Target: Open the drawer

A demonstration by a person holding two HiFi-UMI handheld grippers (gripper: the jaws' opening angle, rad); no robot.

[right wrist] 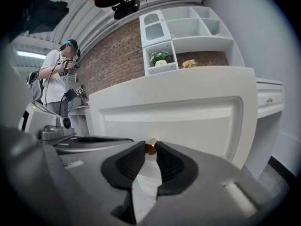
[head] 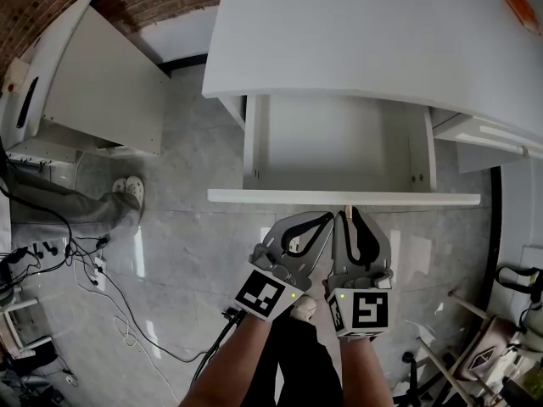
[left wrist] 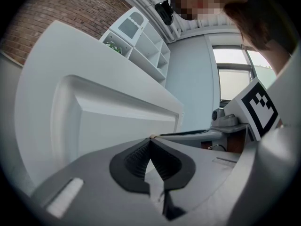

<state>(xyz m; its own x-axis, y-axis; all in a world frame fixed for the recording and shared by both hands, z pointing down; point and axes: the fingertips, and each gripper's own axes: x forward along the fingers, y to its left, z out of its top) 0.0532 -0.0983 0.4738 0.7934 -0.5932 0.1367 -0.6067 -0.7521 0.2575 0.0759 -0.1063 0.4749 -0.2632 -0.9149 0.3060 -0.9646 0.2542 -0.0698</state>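
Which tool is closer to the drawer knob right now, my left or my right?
Right. The right tool is clamped on the brass knob; the left tool sits close beside the knob, jaws together, not gripping it.

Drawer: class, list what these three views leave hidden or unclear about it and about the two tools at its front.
- Rear of the drawer: head view, covered by the desk top.
- Drawer's inside: both gripper views, blocked by its front panel.
- Knob: head view, nearly hidden between the two tool tips.
- Left tool: left gripper view, tips together; whether it touches the knob cannot be told.
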